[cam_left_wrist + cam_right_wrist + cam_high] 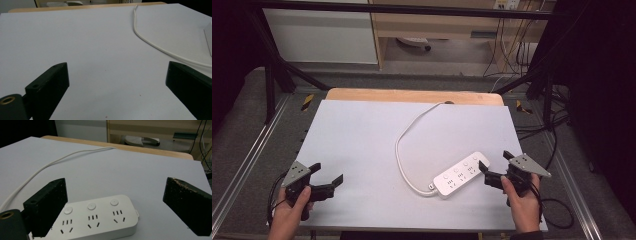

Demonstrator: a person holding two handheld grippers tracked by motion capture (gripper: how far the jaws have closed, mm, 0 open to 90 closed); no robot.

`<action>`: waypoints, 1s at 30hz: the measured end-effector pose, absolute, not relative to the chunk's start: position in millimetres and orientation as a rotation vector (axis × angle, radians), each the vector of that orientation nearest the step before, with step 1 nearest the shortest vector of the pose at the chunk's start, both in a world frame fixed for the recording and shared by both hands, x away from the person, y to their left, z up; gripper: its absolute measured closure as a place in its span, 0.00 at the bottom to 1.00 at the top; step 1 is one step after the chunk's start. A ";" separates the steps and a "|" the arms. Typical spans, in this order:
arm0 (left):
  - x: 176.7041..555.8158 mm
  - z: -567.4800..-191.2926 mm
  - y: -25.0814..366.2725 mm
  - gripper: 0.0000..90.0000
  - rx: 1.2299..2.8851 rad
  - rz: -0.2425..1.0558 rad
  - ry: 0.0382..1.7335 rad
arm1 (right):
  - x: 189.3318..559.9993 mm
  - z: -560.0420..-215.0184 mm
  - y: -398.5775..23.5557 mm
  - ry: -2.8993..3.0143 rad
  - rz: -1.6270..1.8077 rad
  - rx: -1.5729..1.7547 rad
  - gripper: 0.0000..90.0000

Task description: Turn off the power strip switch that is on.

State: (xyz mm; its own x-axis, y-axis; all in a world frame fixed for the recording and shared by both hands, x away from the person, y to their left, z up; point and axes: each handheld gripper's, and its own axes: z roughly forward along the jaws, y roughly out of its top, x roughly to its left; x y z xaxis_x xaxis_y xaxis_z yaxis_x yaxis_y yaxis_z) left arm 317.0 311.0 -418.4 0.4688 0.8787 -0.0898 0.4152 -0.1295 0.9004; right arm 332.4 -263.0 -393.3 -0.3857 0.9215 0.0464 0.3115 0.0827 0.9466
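Note:
A white power strip (461,174) lies on the white table top (362,140) at the front right, with three sockets and three round buttons (91,206). Its white cable (404,145) loops left and runs to the table's far edge; a stretch of the cable (150,42) crosses the left gripper view. My right gripper (495,164) is open just right of the strip, jaws wide, and the strip (95,220) lies low between them. My left gripper (328,172) is open at the front left over bare table, holding nothing.
A wooden edge (412,95) borders the table's far side. Metal rails (247,160) and black frame legs stand around the table. Loose cables (557,205) lie on the floor at right. A wooden desk (437,25) stands behind.

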 end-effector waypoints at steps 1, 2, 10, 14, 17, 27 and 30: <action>317.1 -418.4 311.1 0.05 1.739 0.591 1.110 | 330.5 -393.3 -264.3 1.767 1.312 1.221 0.06; 317.1 -418.4 311.0 0.05 1.740 0.591 1.110 | 328.9 -393.5 -266.3 1.768 1.310 1.220 0.06; 316.8 -418.3 310.4 0.05 1.738 0.593 1.110 | 316.0 -396.0 -283.7 1.745 1.301 1.249 0.06; 317.3 -418.6 310.7 0.05 1.743 0.591 1.111 | 312.7 -397.1 -293.0 1.721 1.304 1.266 0.06; 317.0 -418.4 311.0 0.05 1.742 0.593 1.109 | 311.5 -397.6 -297.7 1.707 1.304 1.271 0.06; 317.1 -418.6 310.8 0.05 1.746 0.590 1.110 | 314.0 -403.0 -303.2 1.705 1.270 1.271 0.06; 317.0 -418.5 311.0 0.05 1.743 0.593 1.109 | 315.3 -406.2 -305.6 1.711 1.277 1.280 0.06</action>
